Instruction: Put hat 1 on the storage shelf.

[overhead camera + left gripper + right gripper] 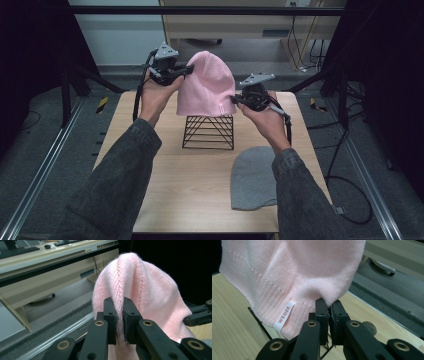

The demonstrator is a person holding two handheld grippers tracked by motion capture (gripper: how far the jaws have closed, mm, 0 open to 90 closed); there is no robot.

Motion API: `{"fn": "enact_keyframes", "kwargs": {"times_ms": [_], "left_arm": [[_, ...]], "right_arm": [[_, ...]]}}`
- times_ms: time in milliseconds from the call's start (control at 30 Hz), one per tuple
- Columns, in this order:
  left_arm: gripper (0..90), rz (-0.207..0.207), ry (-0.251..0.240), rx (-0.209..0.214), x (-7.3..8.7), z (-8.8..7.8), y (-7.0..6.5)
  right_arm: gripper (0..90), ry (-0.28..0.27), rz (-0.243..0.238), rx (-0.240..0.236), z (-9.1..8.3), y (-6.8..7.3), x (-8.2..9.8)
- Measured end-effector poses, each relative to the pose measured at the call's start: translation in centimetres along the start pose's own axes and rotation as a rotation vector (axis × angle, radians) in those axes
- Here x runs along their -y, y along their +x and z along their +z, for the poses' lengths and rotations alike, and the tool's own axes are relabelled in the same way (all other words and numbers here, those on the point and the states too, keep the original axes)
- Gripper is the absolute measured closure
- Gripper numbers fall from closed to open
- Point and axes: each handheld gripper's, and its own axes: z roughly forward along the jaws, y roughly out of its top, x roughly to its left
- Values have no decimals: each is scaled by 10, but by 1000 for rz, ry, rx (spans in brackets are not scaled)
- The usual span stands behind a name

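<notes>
- left hand-held gripper (119, 322): jaws pinching a fold of the pink beanie (145, 297) on its side wall, knit bunched between the pads; in the high view this hand-held gripper (186, 70) meets the hat's upper left edge.
- right hand-held gripper (329, 315): jaws pinching the beanie's ribbed lower hem (294, 290), just beside a white sewn label (284, 316) printed "wedze"; in the high view it (235, 100) grips the hat's lower right corner.
- pink beanie (206, 85): held up between both hand-held grippers, crown upward, directly above a black wire stand (209, 132); its hem reaches the stand's top, contact cannot be told.
- black wire stand: upright near the middle of the bench, stepped bars widening toward its base.
- grey beanie (253, 177): lying flat on the bench at the near right, partly covered by the person's right sleeve (300, 200).
- bench (195, 185): pale wood-grain top.
- surroundings: metal rails on dark grey floor at either side, black frame posts, loose cables at right, a light-wood desk with keyboards (18, 251) beyond.
</notes>
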Motion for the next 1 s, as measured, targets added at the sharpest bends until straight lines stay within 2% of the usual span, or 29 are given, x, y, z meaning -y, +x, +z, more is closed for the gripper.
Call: {"fn": "enact_keyframes", "kwargs": {"times_ms": [67, 300, 467, 600, 700, 833, 1000], "left_arm": [[825, -5, -8, 0, 1, 3, -1], [825, 11, -18, 15, 12, 12, -8], [823, 32, -21, 18, 21, 8, -16], [821, 13, -36, 37, 32, 1, -20], [816, 20, -29, 52, 40, 0, -24], [813, 24, -22, 67, 55, -3, -31], [812, 30, -11, 70, 64, -3, -33]], "right_arm": [[862, -1, 4, 14, 2, -2, 6], [862, 2, 9, 14, 6, -2, 19], [862, 1, -12, 12, 6, 3, 29], [861, -13, -25, 10, 2, 10, 37], [860, 7, -51, 17, 1, 15, 45], [861, 19, -54, 10, 4, 18, 54], [859, 40, -74, 18, 8, 20, 60]]}}
